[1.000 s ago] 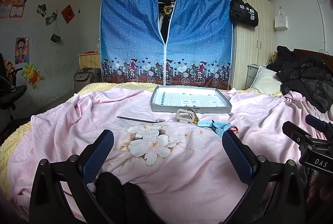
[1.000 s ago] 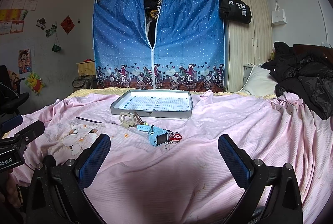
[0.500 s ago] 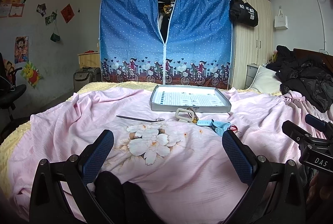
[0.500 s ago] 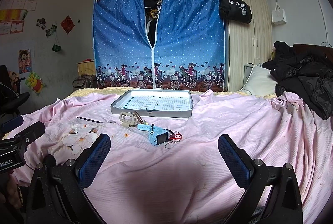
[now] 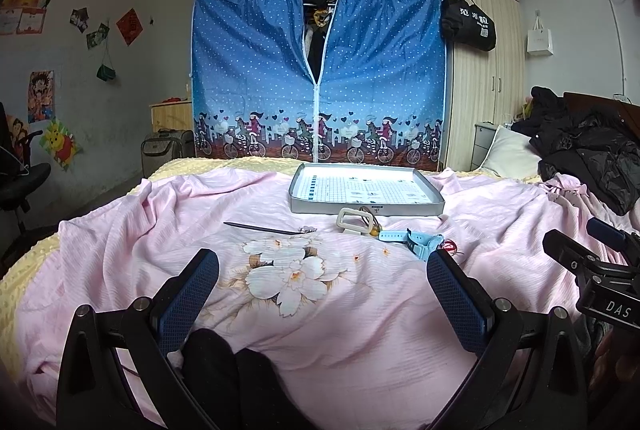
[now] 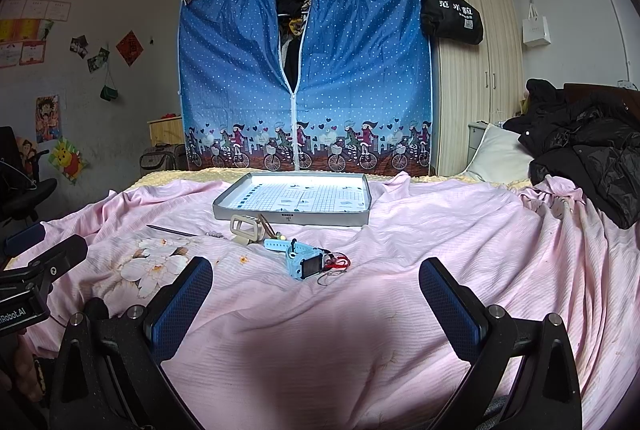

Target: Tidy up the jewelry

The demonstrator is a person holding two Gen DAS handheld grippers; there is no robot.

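The sheet (image 6: 400, 230) is soft pink cloth, matt and finely ribbed. The tray (image 6: 294, 216) looks like smooth grey card lined with gridded paper. The watch (image 6: 304, 262) is glossy blue plastic.

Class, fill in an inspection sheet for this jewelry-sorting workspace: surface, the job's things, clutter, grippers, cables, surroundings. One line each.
Surface: pink bedsheet, wrinkled, flower print at left.
Job's things: grey tray with nothing in it; dark hair stick, beige watch, blue watch and red cord bracelet on the sheet in front of it.
Clutter: black coats piled at right.
Grippers: left gripper and right gripper both open, above the sheet, holding nothing.
Cables: nothing seen on the bed.
Surroundings: blue fabric wardrobe, wooden wardrobe, posters on the wall.
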